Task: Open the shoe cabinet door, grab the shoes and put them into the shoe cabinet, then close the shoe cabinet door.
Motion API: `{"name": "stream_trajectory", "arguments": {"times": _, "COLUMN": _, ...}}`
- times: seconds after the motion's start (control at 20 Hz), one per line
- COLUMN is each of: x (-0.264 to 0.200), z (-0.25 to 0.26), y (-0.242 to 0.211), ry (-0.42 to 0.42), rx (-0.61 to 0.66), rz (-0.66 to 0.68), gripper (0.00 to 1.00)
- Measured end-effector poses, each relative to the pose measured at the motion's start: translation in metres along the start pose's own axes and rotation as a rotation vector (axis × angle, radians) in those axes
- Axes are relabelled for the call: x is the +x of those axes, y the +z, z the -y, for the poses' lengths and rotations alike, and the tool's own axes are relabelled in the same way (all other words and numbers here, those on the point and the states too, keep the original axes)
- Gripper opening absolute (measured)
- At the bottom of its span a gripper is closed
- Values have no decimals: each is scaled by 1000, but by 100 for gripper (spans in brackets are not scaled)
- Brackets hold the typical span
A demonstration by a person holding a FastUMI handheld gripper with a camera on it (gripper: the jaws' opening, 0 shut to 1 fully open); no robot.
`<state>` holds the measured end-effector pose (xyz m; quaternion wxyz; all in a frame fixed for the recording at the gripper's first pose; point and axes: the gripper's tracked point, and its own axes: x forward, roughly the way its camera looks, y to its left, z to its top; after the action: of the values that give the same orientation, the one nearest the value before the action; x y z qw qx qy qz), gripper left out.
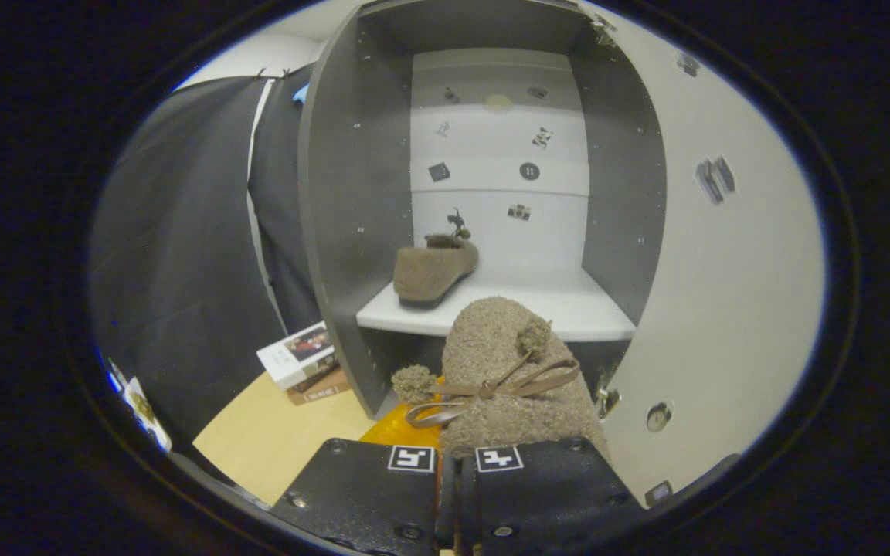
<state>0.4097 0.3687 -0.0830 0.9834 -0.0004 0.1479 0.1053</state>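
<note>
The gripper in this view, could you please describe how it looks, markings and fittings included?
The gripper shows as two broad, flat, blocky finger bodies side by side. Each carries a small square white tag with a black coded pattern near its front inner corner, and round screw heads dot the corners. No cables, hand or sleeve can be seen.

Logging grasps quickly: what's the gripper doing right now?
Gripper: shut on the fuzzy shoe, held in front of the open cabinet.

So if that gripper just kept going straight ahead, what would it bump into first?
Probably the white shelf of the open cabinet: the shoe clamped in the gripper jaws would reach its front edge first. Depth is hard to judge.
</note>
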Motion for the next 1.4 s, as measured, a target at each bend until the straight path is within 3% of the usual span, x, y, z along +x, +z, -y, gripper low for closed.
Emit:
{"name": "stream_trajectory", "arguments": {"times": 0.35, "x": 71, "z": 13, "y": 97, "ry": -49, "rx": -28, "rz": 100, "gripper": 7}}
{"name": "stream_trajectory", "arguments": {"times": 0.65, "x": 142, "z": 30, "y": 134, "ry": -93, "rx": -31, "rz": 99, "gripper": 6}}
{"name": "stream_trajectory", "arguments": {"times": 1.05, "x": 225, "z": 47, "y": 135, "ry": -99, "rx": 51, "rz": 18, "gripper": 7}}
{"name": "stream_trajectory", "arguments": {"times": 1.25, "x": 243, "z": 59, "y": 115, "ry": -110, "rx": 145, "rz": -48, "gripper": 8}}
{"name": "stream_trajectory", "arguments": {"times": 1.4, "x": 246, "z": 70, "y": 109, "ry": -150, "rx": 133, "rz": -87, "gripper": 9}}
